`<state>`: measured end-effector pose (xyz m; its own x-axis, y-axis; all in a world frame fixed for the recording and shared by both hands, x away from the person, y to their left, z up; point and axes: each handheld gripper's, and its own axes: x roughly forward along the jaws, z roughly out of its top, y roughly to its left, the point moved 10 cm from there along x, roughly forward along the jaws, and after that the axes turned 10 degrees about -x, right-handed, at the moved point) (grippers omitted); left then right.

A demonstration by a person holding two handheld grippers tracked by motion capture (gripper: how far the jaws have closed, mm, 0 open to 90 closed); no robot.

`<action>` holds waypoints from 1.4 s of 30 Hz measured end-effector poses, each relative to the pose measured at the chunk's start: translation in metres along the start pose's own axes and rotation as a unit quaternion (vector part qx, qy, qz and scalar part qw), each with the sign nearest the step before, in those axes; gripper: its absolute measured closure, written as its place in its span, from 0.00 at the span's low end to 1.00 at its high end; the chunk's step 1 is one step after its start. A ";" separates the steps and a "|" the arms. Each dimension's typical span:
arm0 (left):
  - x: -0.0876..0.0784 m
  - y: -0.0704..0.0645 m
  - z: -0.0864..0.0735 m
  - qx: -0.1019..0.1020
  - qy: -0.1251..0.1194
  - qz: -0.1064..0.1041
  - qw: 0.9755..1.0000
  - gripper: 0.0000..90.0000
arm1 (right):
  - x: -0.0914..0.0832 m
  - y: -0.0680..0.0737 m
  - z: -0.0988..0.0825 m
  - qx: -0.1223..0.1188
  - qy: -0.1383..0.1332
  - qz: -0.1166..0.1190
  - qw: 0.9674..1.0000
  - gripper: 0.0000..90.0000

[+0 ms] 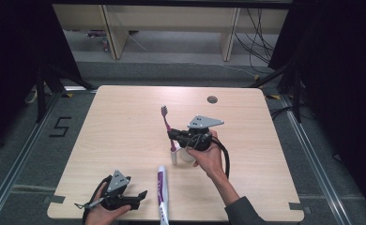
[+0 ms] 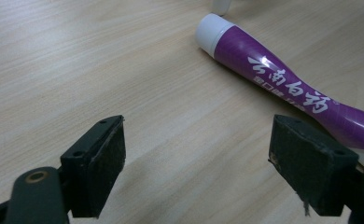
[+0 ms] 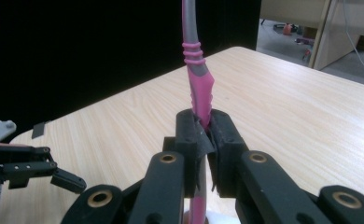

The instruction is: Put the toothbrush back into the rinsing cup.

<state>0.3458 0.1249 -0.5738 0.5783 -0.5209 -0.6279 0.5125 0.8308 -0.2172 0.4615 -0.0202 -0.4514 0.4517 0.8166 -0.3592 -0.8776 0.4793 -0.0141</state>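
Note:
A pink and grey toothbrush (image 1: 167,124) stands upright near the table's middle, bristles up. My right gripper (image 1: 174,136) is shut on its handle. In the right gripper view the toothbrush (image 3: 196,79) rises from between the closed pads. Right under it a white cup (image 1: 185,154) sits on the table, partly hidden by the hand. A purple toothpaste tube (image 1: 161,192) with a white cap lies at the front edge. My left gripper (image 1: 141,196) rests open just left of the tube. In the left gripper view the toothpaste tube (image 2: 283,91) lies beyond the right pad, with bare wood between the jaws.
The light wooden table (image 1: 125,122) has a round cable hole (image 1: 212,99) at the back right. Beyond it stand pale wooden desk legs (image 1: 113,33) and loose cables (image 1: 258,42) on the floor. Dark curtains flank both sides.

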 end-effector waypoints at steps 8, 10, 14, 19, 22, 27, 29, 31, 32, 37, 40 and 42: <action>0.000 0.000 0.000 0.001 0.002 -0.001 1.000 0.21 | 0.001 0.003 -0.011 -0.005 0.009 0.004 1.000 0.93; 0.000 0.000 0.000 -0.001 0.000 0.000 1.000 0.21 | 0.000 0.003 -0.014 -0.016 0.013 -0.006 1.000 0.92; 0.000 -0.001 0.000 0.000 0.001 0.000 1.000 0.21 | -0.002 0.005 -0.022 -0.020 0.027 -0.006 0.999 0.92; 0.000 0.000 -0.001 0.002 0.002 0.000 1.000 0.21 | -0.001 0.008 -0.033 -0.015 0.043 0.006 0.999 0.89; 0.000 0.000 0.000 0.000 0.000 0.002 1.000 0.21 | -0.002 0.007 -0.037 -0.014 0.052 -0.003 0.999 0.84; 0.000 -0.001 0.000 -0.002 0.001 0.000 1.000 0.21 | -0.004 0.007 -0.038 -0.019 0.050 0.003 0.999 0.74; 0.000 0.000 0.000 0.001 0.002 0.000 1.000 0.21 | -0.011 0.009 -0.041 0.002 0.063 -0.004 0.998 0.68; 0.000 0.000 0.000 -0.002 0.000 0.001 1.000 0.21 | -0.013 0.005 -0.040 -0.013 0.058 -0.011 0.998 0.65; 0.000 0.000 0.000 -0.002 0.001 0.001 1.000 0.21 | -0.016 0.007 -0.042 -0.004 0.064 -0.007 0.998 0.63; 0.001 0.000 -0.001 0.003 0.003 0.002 1.000 0.21 | -0.036 0.008 -0.048 -0.005 0.070 -0.011 0.997 0.60; 0.001 0.001 -0.001 0.003 0.002 0.006 1.000 0.21 | -0.045 0.013 -0.055 0.006 0.078 -0.009 0.997 0.59; 0.002 0.001 -0.001 0.002 0.002 0.006 1.000 0.21 | -0.051 0.013 -0.061 -0.001 0.079 -0.015 0.997 0.58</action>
<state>0.3466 0.1252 -0.5759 0.5822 -0.5093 -0.6338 0.5079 0.8365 -0.2056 0.4174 -0.0749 -0.4899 0.4463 0.7412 -0.5014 -0.8649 0.5011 -0.0291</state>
